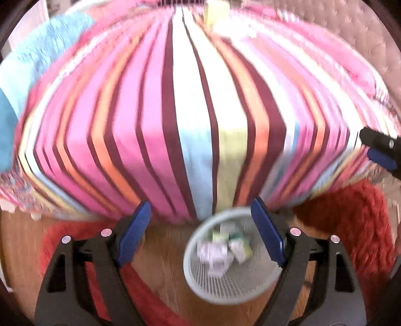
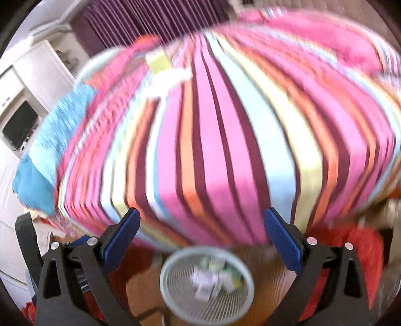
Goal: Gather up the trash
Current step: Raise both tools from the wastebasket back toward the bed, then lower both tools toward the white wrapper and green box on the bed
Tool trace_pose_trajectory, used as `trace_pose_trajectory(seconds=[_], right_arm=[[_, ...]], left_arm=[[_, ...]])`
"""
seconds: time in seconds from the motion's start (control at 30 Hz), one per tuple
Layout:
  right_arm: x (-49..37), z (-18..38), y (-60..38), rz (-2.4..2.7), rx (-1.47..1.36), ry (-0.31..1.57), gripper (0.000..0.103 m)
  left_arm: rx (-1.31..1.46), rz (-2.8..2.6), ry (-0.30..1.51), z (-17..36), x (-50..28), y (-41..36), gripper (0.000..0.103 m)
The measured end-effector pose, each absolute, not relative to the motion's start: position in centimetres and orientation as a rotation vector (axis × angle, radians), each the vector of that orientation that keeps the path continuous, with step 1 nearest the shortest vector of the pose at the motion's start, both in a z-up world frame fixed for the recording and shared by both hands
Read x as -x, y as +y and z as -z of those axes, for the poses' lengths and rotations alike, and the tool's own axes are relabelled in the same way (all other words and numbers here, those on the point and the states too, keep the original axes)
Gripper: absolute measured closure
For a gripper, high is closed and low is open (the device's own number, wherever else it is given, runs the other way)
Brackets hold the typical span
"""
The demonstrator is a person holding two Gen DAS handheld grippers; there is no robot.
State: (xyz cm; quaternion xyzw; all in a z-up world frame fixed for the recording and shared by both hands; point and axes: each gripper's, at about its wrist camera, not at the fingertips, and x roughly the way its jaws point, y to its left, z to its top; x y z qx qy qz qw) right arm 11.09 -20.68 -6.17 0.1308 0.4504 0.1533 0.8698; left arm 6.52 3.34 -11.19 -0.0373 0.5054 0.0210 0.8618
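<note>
Progress: mesh wastebasket (image 1: 231, 255) already holds several crumpled scraps (image 1: 220, 250), so part of the collecting looks done; pale yellow and white pieces (image 1: 216, 15) lie on the far side of the bed, so I judge more remains.
Left tool (image 1: 200, 233): jaws spread wide, nothing between them, hanging over the basket.
Right tool (image 2: 201, 244): also spread and empty, above the same basket (image 2: 206, 284); its tip shows at the right edge of the left view.
Trash in basket: white and greenish paper or wrappers, creased and light-looking; blur hides detail.
Trash on bed: flat, pale yellow and white, paper-like (image 2: 163, 67), well apart from both tools.
Basket: round, pale grey-green, fine ribbed mesh wall, smooth rim, standing on the floor just beside the bed's near edge.
Bed (image 1: 150, 125): smooth cover in pink, maroon, orange, white and light blue stripes; fuzzy blue blanket (image 1: 37, 65) at its left.
Floor (image 1: 160, 270): glossy wood planks, with a shaggy red rug (image 1: 356, 225) around the basket.
Blur: both views smeared, fine texture uncertain.
</note>
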Motion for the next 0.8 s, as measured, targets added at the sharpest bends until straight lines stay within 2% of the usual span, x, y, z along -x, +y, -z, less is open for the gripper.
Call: trace_pose_trajectory(seconds=[0.23,0.8], right_arm=[[-15.7,2.4,-20.4,-0.378,-0.235,0.808,0.008],[-26.0,-0.3,-15.9,-0.465,-0.073,0.731,0.008]], left_arm=[[0.140,-0.012,0.935,8.0,-10.0,4.6,0.023],[0.142,0.121,0.857,5.6,-22.4,3.2,0.023]])
